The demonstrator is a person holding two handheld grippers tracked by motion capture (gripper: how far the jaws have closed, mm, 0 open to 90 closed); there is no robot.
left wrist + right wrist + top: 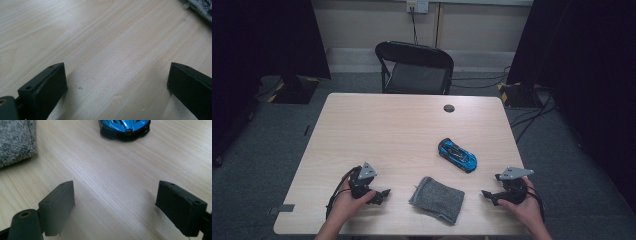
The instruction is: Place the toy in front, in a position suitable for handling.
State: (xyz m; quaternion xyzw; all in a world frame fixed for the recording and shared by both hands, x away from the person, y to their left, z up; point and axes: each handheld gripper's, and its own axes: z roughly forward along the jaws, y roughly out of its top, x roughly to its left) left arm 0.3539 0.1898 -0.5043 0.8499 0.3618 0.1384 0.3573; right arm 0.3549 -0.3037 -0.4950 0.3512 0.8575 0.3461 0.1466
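Now the 2 grippers rest low on the worktop [377, 125], both with jaws wide apart and nothing between them. Between the left gripper [384, 193] and the right gripper [485, 193] lies a grey cloth [437, 198]. Just beyond it stands a blue toy car [457, 154], near the right gripper.

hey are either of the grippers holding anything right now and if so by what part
Nothing is held. The left gripper and right gripper both stand open over bare table, with the blue toy car and grey cloth pouch lying untouched between them.
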